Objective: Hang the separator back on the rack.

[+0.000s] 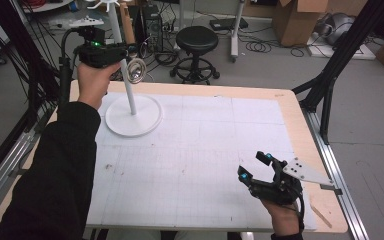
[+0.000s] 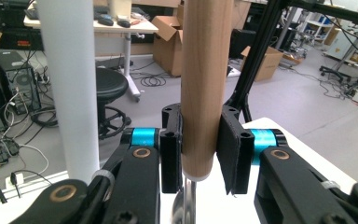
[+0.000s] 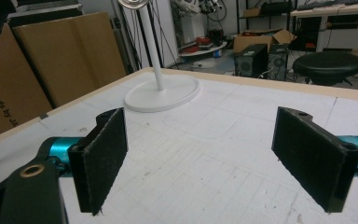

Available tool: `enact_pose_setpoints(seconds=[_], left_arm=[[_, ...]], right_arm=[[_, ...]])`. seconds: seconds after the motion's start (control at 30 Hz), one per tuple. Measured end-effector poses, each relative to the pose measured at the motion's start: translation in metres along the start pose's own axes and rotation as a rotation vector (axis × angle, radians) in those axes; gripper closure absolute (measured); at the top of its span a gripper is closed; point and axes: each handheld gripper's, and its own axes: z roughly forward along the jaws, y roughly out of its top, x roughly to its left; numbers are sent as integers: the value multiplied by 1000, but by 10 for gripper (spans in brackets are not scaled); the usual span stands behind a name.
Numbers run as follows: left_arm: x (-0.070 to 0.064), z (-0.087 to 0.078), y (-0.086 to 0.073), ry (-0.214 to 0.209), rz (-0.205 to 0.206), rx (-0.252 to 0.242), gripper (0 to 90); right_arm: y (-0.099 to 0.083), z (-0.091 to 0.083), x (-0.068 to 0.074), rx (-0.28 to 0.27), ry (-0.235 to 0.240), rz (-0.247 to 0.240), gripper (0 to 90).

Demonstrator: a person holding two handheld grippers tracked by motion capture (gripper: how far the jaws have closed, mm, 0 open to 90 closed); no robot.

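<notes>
1. High view: left gripper is raised beside the pole of a white stand at the table's far-left corner, w/ a shiny metal utensil head hanging just below it. Right gripper rests low near the table's front-right edge.
2. Left gripper view: jaws clenched on a wooden handle, held upright; stand pole just beside it. Judgement: keep the handle vertical & approach the stand's top slowly so it doesn't knock the pole.
3. Right gripper view: jaws spread wide, nothing between them; stand's base sits well apart across the white mat.
</notes>
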Motion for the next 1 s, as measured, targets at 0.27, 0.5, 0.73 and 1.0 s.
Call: enact_pose_setpoints(seconds=[0.27,0.5,0.73,1.0], left_arm=[[-1,-37,-25,-62,17,-87,457],[-9,-72,-70,-179,14,-132,316],[-20,-96,-118,-208,23,-136,177],[-40,-113,-169,-287,71,-135,177]], right_arm=[[-1,-2,-1,10,-21,-11,166],[-2,-4,-4,13,-49,-10,166],[-3,-6,-4,18,-61,-24,165],[-6,-9,-4,34,-86,-46,165]])
